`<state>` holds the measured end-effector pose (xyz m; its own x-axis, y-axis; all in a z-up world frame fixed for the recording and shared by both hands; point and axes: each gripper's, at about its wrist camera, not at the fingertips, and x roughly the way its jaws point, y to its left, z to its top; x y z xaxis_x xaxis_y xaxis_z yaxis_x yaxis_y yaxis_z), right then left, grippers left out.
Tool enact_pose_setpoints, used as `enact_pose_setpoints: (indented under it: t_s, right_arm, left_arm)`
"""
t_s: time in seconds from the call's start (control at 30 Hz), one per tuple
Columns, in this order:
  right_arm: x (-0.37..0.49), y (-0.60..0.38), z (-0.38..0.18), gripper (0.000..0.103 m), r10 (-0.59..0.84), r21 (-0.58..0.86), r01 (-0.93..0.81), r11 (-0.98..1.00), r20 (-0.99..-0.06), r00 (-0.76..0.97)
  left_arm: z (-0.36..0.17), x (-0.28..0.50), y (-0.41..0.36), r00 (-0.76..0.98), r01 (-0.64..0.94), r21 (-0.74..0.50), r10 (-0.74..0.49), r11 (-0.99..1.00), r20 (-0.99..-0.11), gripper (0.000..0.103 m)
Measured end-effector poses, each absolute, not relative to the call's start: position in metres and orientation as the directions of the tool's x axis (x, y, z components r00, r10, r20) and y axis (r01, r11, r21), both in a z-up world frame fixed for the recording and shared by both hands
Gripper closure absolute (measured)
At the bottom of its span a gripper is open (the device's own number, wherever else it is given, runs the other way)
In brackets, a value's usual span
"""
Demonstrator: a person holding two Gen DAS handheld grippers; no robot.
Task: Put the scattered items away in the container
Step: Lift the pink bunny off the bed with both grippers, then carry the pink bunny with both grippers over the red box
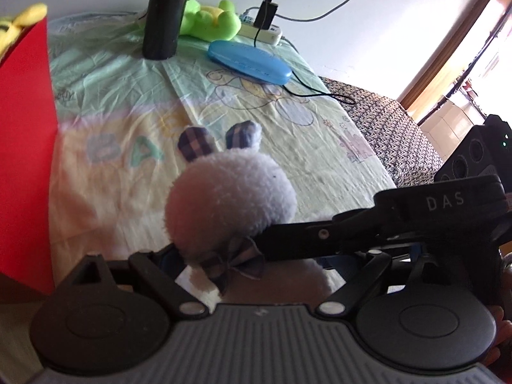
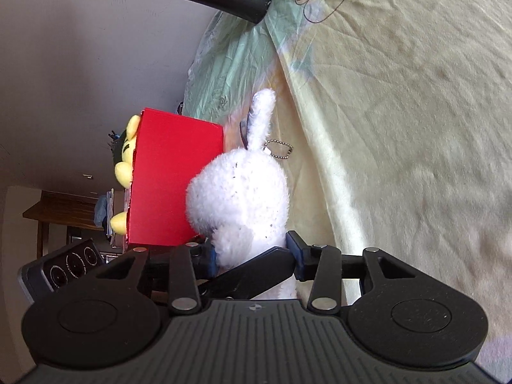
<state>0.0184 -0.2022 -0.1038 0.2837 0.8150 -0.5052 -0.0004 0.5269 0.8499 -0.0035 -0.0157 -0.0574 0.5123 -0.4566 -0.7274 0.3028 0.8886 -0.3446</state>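
A white plush rabbit (image 1: 230,195) with checked ears and a bow is held above the bed by both grippers. My left gripper (image 1: 217,256) is shut on its neck. My right gripper (image 2: 252,252) is shut on the same rabbit (image 2: 238,198), and its arm crosses the left wrist view from the right (image 1: 400,224). The red box (image 2: 174,176) stands just beside the rabbit, with a yellow plush (image 2: 126,166) inside it. The box also fills the left edge of the left wrist view (image 1: 22,147). A green plush (image 1: 211,19) and a blue glasses case (image 1: 249,60) lie at the far end of the bed.
A black post (image 1: 164,12) stands on the patterned sheet (image 1: 320,147) near the green plush. A white power strip (image 1: 262,32) with a plug and black cable lies behind the case. A dark knitted blanket (image 1: 384,128) covers the bed's right edge.
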Motion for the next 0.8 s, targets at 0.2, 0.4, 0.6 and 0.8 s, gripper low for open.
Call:
enact_pose_setpoints:
  t_s: [0.2,0.4,0.6,0.8]
  right_arm:
    - [0.000,-0.205,-0.075,0.059,0.821,0.864,-0.082,0.498,-0.439,0.364]
    - [-0.014,-0.191,-0.048,0.058,0.828,0.867,-0.177,0.466,-0.357,0.432]
    - [-0.023,-0.164,-0.024,0.058,0.843,0.866,-0.263,0.424,-0.272,0.464]
    - [-0.025,-0.111,-0.003,0.057,0.859,0.865,-0.317,0.388,-0.215,0.464]
  left_arm:
    - [-0.024,-0.024,-0.013,0.608,0.363,-0.288,-0.459,0.886,-0.648,0.013]
    - [0.005,-0.044,0.003,0.681,0.389,-0.244,-0.456,0.888,-0.574,0.013]
    - [0.033,-0.064,0.038,0.747,0.412,-0.178,-0.443,0.893,-0.495,0.013]
    - [0.053,-0.077,0.098,0.793,0.391,-0.164,-0.422,0.906,-0.440,0.013]
